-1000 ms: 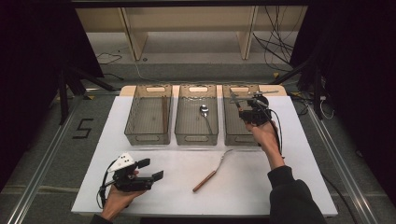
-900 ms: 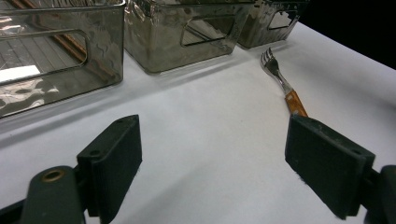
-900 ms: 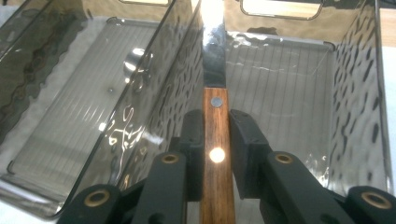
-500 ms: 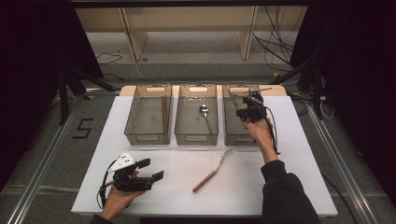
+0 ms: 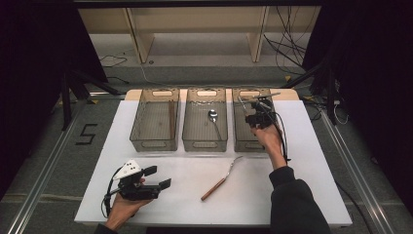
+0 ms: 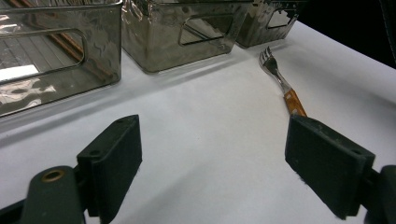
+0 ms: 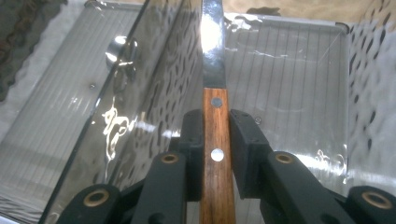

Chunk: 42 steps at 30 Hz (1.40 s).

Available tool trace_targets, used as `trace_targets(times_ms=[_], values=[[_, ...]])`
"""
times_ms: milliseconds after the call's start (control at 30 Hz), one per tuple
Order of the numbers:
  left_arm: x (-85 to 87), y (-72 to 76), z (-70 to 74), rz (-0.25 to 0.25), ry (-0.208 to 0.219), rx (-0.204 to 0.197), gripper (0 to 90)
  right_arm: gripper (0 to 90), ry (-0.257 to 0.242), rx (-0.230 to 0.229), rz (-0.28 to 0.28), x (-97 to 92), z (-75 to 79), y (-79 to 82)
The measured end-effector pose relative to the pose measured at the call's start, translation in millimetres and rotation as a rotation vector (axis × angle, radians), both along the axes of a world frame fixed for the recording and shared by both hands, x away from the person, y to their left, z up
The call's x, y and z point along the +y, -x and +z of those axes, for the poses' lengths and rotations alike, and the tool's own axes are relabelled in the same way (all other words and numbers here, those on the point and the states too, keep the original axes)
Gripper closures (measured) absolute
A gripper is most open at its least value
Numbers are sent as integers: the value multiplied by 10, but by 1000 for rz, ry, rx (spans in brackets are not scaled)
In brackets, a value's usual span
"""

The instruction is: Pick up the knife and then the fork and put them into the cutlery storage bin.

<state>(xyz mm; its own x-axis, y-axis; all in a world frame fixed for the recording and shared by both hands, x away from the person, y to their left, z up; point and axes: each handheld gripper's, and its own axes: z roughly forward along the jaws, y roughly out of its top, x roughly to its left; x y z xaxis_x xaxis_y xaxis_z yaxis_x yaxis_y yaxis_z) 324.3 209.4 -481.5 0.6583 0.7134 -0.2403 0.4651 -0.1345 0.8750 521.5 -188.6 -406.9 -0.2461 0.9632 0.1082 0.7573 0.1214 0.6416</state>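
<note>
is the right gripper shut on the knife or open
Shut on it: in the right gripper view the right gripper has both pads pressed against the knife's wooden handle, above the right bin.

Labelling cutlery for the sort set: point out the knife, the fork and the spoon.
knife (image 7: 216, 140): right gripper view, on the wooden handle between the pads.
fork (image 6: 270, 63): left gripper view, on the metal tines end.
spoon (image 5: 213, 115): high view, on the bowl, inside the middle bin.
</note>
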Motion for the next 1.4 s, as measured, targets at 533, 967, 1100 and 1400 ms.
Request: trace_targets(times_ms=[533,967,1100,1400], values=[[-7,-2,-4,-1,0,7,185,487,-91,-43,51,-43,120,109],[-100,18,23,-30,0,19,181,372,-151,-206,226,-33,309,785],[-194,32,41,-52,-5,28,179,365,-174,-231,257,-83,257,1028],[-438,38,62,-90,-38,58,179,341,-171,-239,271,-255,41,1385]])
